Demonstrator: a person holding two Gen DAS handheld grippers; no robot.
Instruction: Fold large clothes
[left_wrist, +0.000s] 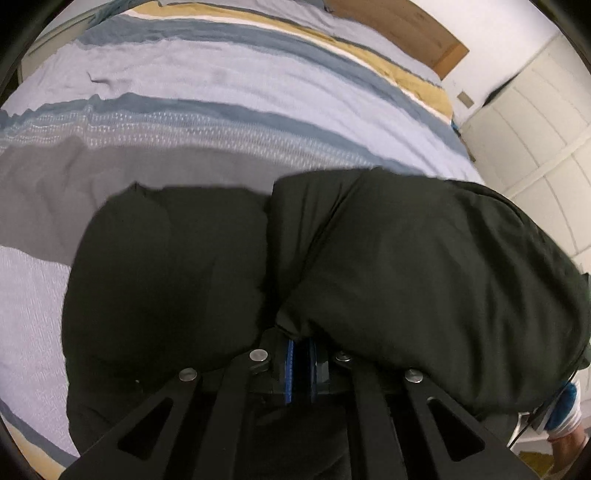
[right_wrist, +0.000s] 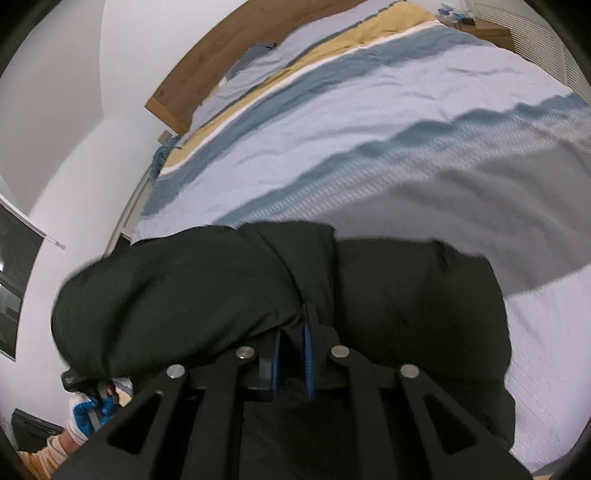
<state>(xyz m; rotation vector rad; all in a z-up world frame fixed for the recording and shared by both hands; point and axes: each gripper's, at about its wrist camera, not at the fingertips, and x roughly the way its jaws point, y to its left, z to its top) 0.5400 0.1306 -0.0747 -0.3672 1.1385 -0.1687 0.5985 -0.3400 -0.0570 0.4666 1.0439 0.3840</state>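
Observation:
A large black garment (left_wrist: 406, 266) is bunched in thick folds in front of both cameras, above a striped bed cover. My left gripper (left_wrist: 302, 343) is shut on a fold of this garment, its blue pads pinching the cloth at the bottom centre of the left wrist view. In the right wrist view the same black garment (right_wrist: 221, 288) drapes over my right gripper (right_wrist: 291, 332), which is shut on another fold. The fingertips of both grippers are buried in the cloth. The garment spans between the two grippers.
The bed (left_wrist: 221, 92) carries a cover striped in pale blue, dark blue, white and mustard. A wooden headboard (right_wrist: 207, 70) runs along its far side. A white panelled door (left_wrist: 528, 122) stands at the right. A gloved hand (right_wrist: 88, 413) shows at lower left.

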